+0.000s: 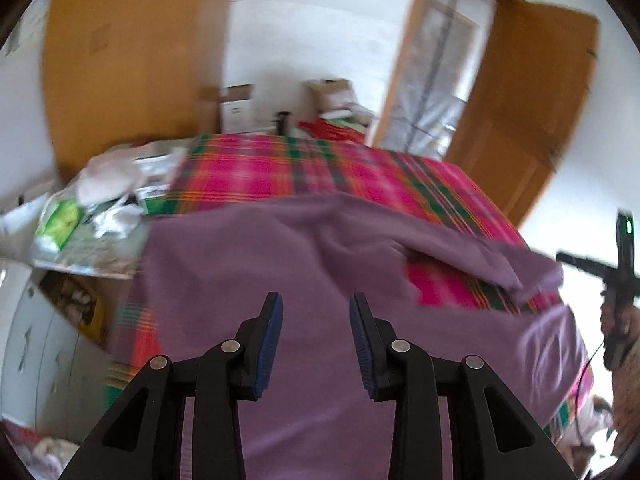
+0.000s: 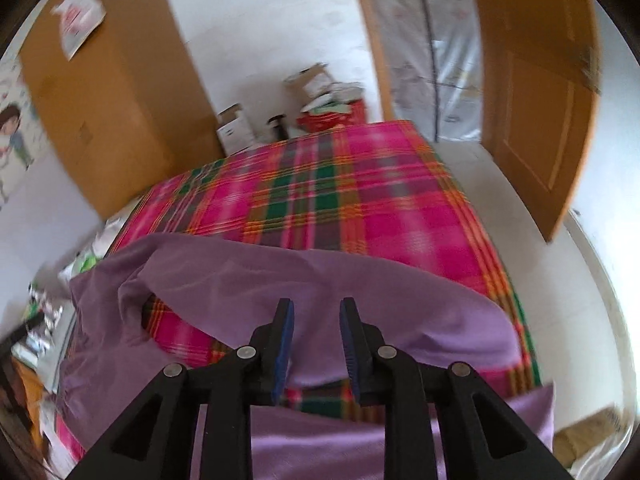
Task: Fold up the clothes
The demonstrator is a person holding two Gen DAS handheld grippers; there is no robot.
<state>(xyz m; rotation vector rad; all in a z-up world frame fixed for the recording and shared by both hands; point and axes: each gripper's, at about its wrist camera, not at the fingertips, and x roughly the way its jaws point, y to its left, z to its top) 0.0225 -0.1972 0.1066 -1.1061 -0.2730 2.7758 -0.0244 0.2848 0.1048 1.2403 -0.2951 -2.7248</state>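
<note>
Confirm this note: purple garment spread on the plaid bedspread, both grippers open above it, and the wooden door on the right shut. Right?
Not quite. The wooden door stands open, as the right wrist view shows. The rest holds: purple garment on the plaid bedspread, left gripper and right gripper both open.

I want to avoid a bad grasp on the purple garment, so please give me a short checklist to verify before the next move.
1. Left tool open and empty: ok.
2. Right tool open and empty: ok.
3. Purple garment lies on the plaid bed cover: ok.
4. Garment spread flat: not ok; one part is bunched and lifted, with plaid showing through a gap under it.
5. Room on the bed for folding: ok on the far side; the pile of bags and papers sits close to the garment's left edge.
6. Which part is sleeve or hem: cannot tell, both views are blurred.
</note>
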